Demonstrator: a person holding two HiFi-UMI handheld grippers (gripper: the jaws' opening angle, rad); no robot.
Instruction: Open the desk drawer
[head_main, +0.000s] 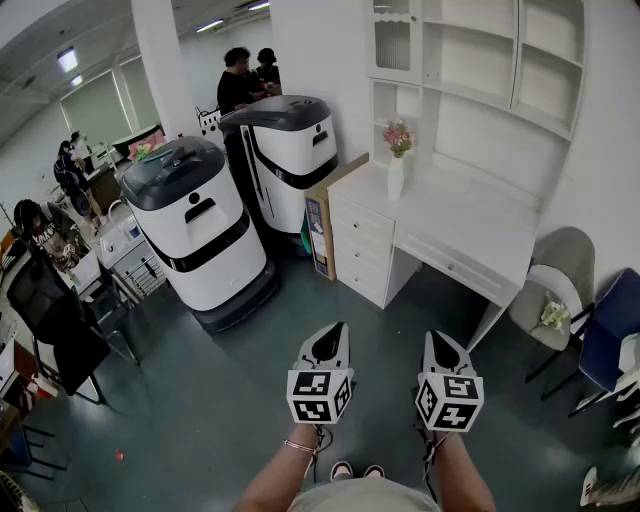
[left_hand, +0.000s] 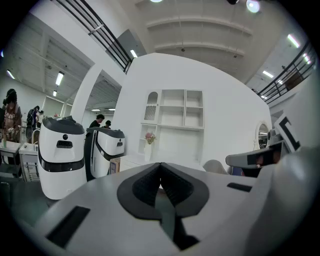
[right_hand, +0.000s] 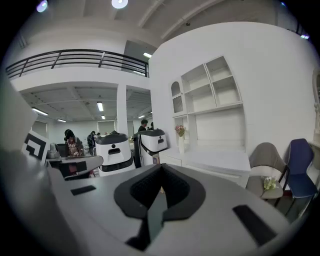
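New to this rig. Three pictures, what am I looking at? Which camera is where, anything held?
No robot arm: a person holds a two-jaw gripper in each hand. The head view looks down from the person's head at the left gripper and right gripper, each bearing a marker cube. The other two views ride on the grippers, looking along their jaws. Both are shut and empty. Ahead stands a white desk, drawers closed, a flower vase on top; two big white machines stand beside it.

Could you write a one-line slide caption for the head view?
The left claw and right claw, both shut, face a white desk with closed drawers and a flower vase.
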